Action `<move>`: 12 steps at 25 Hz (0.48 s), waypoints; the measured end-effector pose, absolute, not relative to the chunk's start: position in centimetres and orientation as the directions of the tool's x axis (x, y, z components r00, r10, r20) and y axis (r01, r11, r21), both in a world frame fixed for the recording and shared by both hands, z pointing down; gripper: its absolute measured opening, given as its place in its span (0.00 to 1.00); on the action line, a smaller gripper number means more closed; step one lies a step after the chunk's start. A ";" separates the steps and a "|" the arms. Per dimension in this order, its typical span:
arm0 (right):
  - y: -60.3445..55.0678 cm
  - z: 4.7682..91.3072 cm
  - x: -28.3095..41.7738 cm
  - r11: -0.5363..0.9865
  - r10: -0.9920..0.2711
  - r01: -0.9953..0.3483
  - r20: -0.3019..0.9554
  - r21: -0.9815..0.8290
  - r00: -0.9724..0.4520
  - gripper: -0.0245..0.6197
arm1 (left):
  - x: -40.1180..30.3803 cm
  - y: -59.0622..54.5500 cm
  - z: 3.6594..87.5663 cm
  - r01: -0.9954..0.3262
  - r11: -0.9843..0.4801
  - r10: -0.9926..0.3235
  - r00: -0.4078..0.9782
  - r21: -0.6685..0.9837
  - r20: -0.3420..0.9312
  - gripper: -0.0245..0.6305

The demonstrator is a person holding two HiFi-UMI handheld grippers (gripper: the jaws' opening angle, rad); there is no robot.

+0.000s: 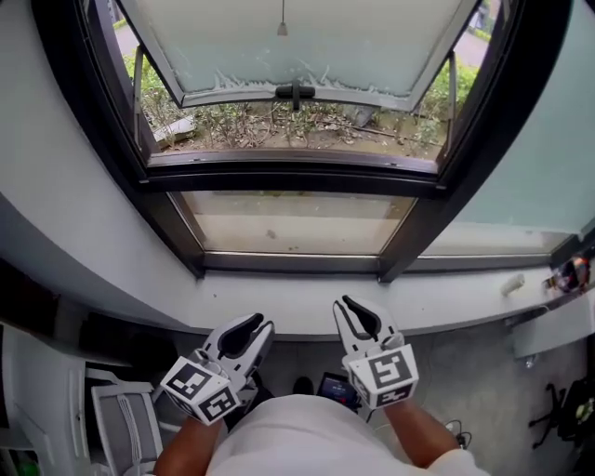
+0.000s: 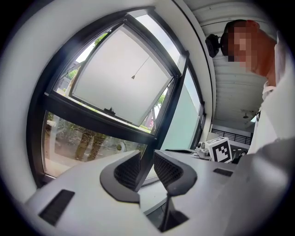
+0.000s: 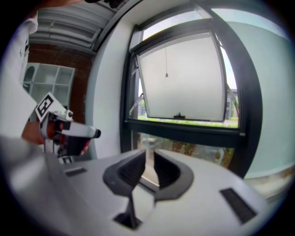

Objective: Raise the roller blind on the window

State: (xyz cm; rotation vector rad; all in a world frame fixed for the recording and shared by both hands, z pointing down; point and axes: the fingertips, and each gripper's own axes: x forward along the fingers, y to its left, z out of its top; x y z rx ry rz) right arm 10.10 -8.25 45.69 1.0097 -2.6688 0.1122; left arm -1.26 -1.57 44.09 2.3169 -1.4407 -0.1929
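Left gripper [image 1: 253, 323] beside right gripper [image 1: 348, 304], below window [image 1: 297, 178]

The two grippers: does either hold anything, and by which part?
Nothing is held. The left gripper and the right gripper are both open, with nothing between their jaws.

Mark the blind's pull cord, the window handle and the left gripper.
pull cord [image 1: 283, 29]: head view, on its end knob.
window handle [image 1: 295, 92]: head view, on its black middle.
left gripper [image 1: 251, 323]: head view, between its jaw tips.
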 end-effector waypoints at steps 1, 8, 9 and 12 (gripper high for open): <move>-8.0 45.7 10.2 0.750 -0.639 -0.661 0.289 0.026 -0.713 0.14 | -1.2 -1.4 44.1 -0.829 -0.386 -0.884 0.458 0.404 0.094 0.20; -7.2 45.7 10.8 0.716 -0.671 -0.698 0.295 0.019 -0.680 0.14 | -1.6 -0.6 44.4 -0.817 -0.401 -0.866 0.485 0.415 0.119 0.19; -7.1 45.7 10.9 0.711 -0.675 -0.703 0.296 0.018 -0.676 0.14 | -1.7 -0.5 44.4 -0.816 -0.405 -0.863 0.490 0.413 0.122 0.19; -6.7 45.9 10.8 0.697 -0.686 -0.717 0.301 0.012 -0.662 0.13 | -2.2 -0.4 44.4 -0.812 -0.413 -0.857 0.500 0.412 0.126 0.19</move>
